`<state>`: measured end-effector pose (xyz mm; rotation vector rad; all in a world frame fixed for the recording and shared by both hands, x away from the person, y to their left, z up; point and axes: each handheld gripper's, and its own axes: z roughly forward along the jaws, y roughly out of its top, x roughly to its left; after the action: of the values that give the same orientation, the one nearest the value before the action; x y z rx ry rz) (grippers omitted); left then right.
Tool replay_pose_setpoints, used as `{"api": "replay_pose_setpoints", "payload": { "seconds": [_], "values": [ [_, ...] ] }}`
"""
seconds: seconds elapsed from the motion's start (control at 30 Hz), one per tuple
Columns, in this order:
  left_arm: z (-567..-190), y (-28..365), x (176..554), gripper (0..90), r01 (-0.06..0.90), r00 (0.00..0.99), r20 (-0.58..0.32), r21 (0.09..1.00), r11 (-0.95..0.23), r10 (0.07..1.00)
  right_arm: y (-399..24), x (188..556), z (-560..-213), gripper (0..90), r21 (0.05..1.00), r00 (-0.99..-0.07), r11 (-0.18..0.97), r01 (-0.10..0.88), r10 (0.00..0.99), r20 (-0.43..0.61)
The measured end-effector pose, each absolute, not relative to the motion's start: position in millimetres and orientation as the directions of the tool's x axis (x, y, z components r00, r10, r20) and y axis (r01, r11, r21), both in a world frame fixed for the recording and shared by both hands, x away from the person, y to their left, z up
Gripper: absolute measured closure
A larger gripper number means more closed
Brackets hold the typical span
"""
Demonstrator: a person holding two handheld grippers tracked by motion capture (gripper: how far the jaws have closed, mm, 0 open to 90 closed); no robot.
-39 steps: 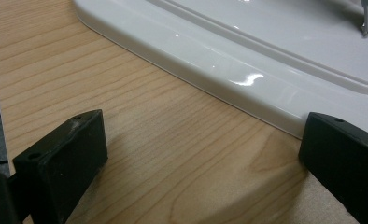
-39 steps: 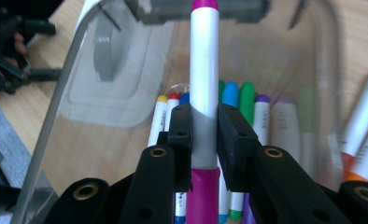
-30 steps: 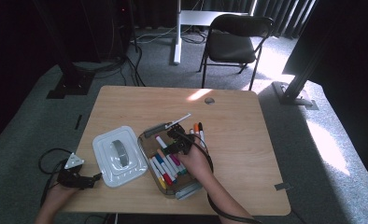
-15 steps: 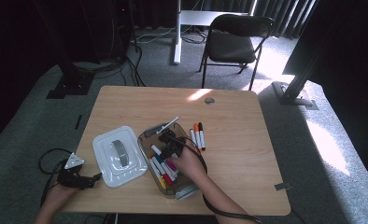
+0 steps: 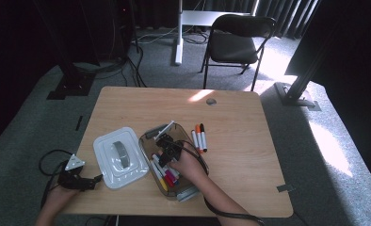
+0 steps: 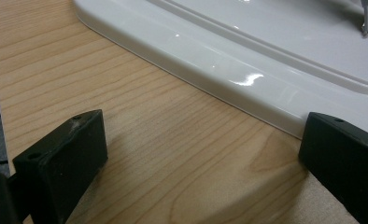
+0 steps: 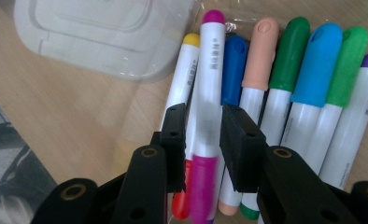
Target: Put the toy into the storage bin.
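Note:
A clear brown box (image 5: pixel 147 140) in the middle of the table holds several coloured markers (image 5: pixel 162 172). My right gripper (image 5: pixel 168 147) reaches down into it. In the right gripper view a magenta-capped marker (image 7: pixel 210 60) lies between the jaws of my right gripper (image 7: pixel 204 122), among the other markers. The jaws have just been opening, and a thin gap shows at the left pad. My left gripper (image 5: pixel 95 179) rests open on the table's front left. Its jaws stand wide on bare wood in the left gripper view (image 6: pixel 201 140), just short of the white lid (image 6: pixel 247 60).
The white lid (image 5: pixel 120 157) with a grey handle lies left of the box. Three markers (image 5: pixel 199 137) lie on the table to the right of the box. A black chair (image 5: pixel 237 44) stands beyond the far edge. A cable trails from the right hand off the front edge.
My right hand has moved left and down, deeper into the box with the marker. The left hand has stayed where it was.

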<state>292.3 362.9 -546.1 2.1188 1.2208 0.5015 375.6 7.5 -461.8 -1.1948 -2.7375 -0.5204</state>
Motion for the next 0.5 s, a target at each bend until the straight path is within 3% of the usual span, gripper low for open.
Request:
{"api": "replay_pose_setpoints", "payload": {
  "seconds": [0.5],
  "values": [
    [-546, 363, 292, 1.7, 0.625, 0.496, 0.014, 0.689, -0.368, 0.868, -26, 366, -425, 54.7, 0.438, -0.678, 0.536, 0.722, 0.675, 0.292]
  ]
}}
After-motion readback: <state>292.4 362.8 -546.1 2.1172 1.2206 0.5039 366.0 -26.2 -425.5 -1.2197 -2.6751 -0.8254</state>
